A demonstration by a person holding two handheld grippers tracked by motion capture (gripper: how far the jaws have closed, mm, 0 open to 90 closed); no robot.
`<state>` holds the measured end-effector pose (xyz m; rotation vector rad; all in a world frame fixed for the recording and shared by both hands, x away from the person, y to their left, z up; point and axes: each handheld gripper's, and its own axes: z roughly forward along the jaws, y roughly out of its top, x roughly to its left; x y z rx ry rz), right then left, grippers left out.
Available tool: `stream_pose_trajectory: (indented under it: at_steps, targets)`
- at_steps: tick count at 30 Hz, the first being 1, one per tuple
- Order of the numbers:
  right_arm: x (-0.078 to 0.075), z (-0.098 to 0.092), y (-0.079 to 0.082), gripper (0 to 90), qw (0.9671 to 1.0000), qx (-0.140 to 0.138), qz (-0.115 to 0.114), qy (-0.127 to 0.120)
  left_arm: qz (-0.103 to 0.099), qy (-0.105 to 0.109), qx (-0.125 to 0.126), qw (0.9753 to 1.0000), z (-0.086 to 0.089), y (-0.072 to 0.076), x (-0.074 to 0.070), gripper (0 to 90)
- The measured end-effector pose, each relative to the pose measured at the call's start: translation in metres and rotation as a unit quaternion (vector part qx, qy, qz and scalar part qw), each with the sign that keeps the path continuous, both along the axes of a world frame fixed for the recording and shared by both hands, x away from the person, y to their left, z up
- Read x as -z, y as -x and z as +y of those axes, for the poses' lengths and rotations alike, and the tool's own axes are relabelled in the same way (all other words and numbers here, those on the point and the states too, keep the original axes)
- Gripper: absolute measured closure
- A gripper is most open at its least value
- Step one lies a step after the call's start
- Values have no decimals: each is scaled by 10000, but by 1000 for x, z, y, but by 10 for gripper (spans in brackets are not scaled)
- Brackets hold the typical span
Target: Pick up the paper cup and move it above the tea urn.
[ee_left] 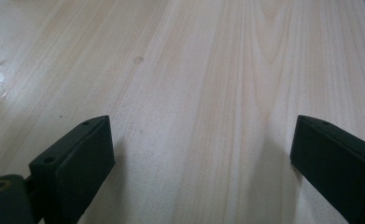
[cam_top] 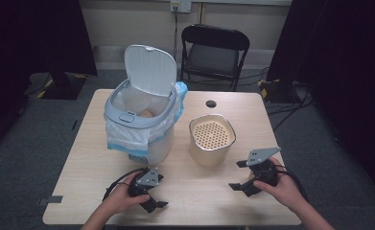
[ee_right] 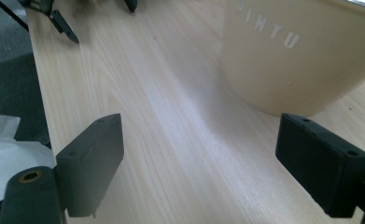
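A black folding metal chair (cam_top: 215,51) stands behind the light wooden tabletop (cam_top: 252,120) against a cream wall (cam_top: 127,19). Grey carpet floor (cam_top: 41,129); black curtains (cam_top: 348,57) at both sides.

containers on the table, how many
2: the lidded bin with its lid up, at the table's left, and the beige container to its right, ahead of the right gripper.
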<state>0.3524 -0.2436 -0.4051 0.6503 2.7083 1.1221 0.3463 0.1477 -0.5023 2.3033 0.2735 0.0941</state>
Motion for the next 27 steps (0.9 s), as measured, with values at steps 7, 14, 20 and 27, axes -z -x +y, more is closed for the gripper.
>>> stream_pose_trajectory:
  at_steps: [7,14,20,27]
  targets:
    - [-11,-15,-4,147,9998,145,-20,-131,6,-6,-23,10000,-1,1,0,46]
    - [-12,-32,-9,148,9992,387,-69,-25,5,-56,34,10000,-2,1,0,25]
    - [-14,-44,-10,147,9986,510,-130,-83,5,-80,37,10000,-1,1,0,25]
    - [-14,-61,-11,147,9975,669,-157,-132,-19,-96,31,9999,-2,1,0,22]
